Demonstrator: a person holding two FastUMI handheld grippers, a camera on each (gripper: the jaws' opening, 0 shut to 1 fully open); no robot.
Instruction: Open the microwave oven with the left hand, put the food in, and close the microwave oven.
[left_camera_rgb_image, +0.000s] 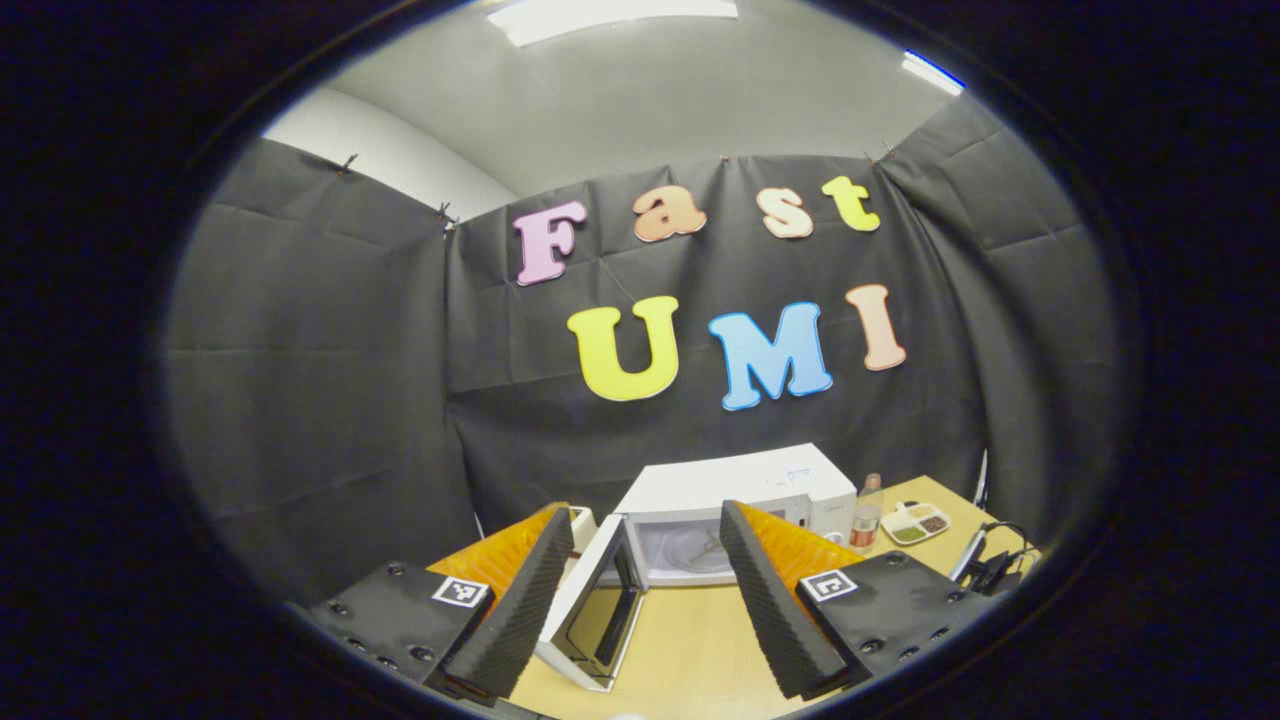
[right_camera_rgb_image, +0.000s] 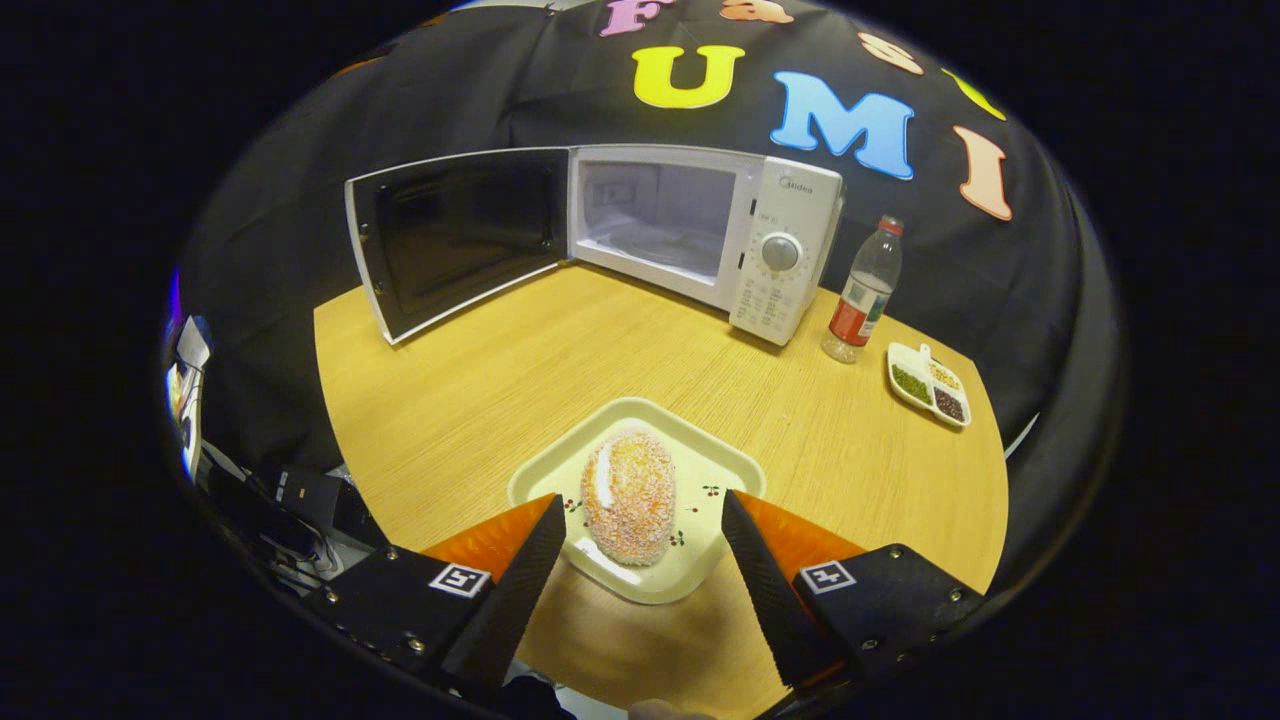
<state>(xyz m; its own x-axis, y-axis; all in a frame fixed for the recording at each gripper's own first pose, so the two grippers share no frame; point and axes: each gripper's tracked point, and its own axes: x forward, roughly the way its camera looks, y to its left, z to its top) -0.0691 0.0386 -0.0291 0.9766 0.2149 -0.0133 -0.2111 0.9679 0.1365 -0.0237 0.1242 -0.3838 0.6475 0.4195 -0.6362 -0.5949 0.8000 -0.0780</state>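
White microwave (right_camera_rgb_image: 690, 235) on wooden counter (right_camera_rgb_image: 480, 400), door (right_camera_rgb_image: 455, 235) swung wide, speckled food (right_camera_rgb_image: 628, 495) on cream tray (right_camera_rgb_image: 725, 470) between released right tongs (right_camera_rgb_image: 640, 555), left tongs (left_camera_rgb_image: 648, 590) released facing microwave.

**A staged booth, not a real kitchen**

I am working in a recording booth dressed up as a kitchen corner. Black cloth (left_camera_rgb_image: 330, 400) pinned with clips walls in a wooden surface (right_camera_rgb_image: 600, 360); above it show a plain white ceiling and strip lights (left_camera_rgb_image: 610, 15). A microwave (right_camera_rgb_image: 700, 230), bottle (right_camera_rgb_image: 860, 295) and snack dish (right_camera_rgb_image: 928, 385) stand at the far side.
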